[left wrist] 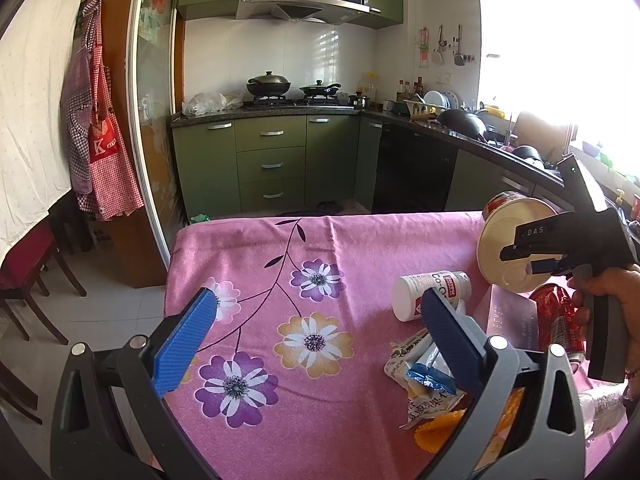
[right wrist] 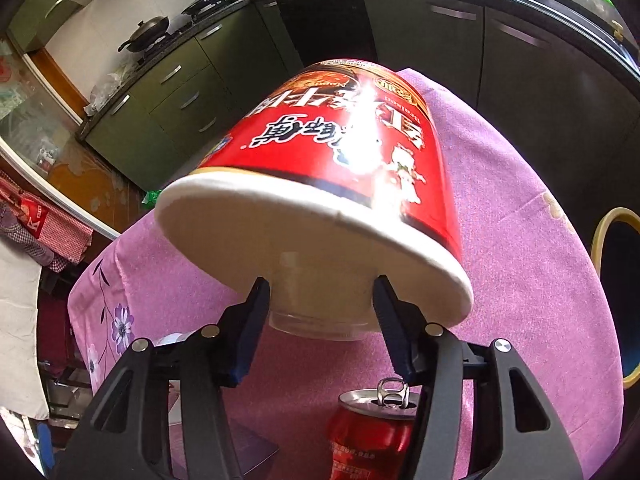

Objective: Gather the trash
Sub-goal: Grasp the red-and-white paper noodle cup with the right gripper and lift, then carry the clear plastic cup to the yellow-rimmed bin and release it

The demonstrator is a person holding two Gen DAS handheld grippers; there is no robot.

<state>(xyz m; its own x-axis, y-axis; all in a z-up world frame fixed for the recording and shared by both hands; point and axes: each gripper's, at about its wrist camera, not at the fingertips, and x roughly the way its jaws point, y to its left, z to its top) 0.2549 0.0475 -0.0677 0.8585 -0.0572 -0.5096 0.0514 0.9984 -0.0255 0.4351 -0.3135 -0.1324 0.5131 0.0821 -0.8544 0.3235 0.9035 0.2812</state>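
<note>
Your tabletop (left wrist: 280,248) is wearing a pink cloth printed with purple and yellow flowers, and the trash is lying toward its right side. The biggest piece, the red instant-noodle cup (right wrist: 344,152), is hanging in the air above the cloth, tipped over with its white rim facing the right wrist camera. Your right tongs (right wrist: 320,320) are pinching it: the two blue fingers are pressing on either side of a pale inner part that is sticking out of the cup's mouth. In the left wrist view you are seeing the same cup (left wrist: 516,240) at the right edge, held up by your right hand (left wrist: 612,292).

Your left tongs (left wrist: 320,328) are standing spread wide over the cloth, gripping nothing. Just under the right-hand finger a crumpled snack wrapper (left wrist: 420,380) is lying flat. Beyond it a white pill bottle (left wrist: 424,292) is lying on its side. A red soda can (right wrist: 372,428), its tab lifted, is standing below the raised cup.
</note>
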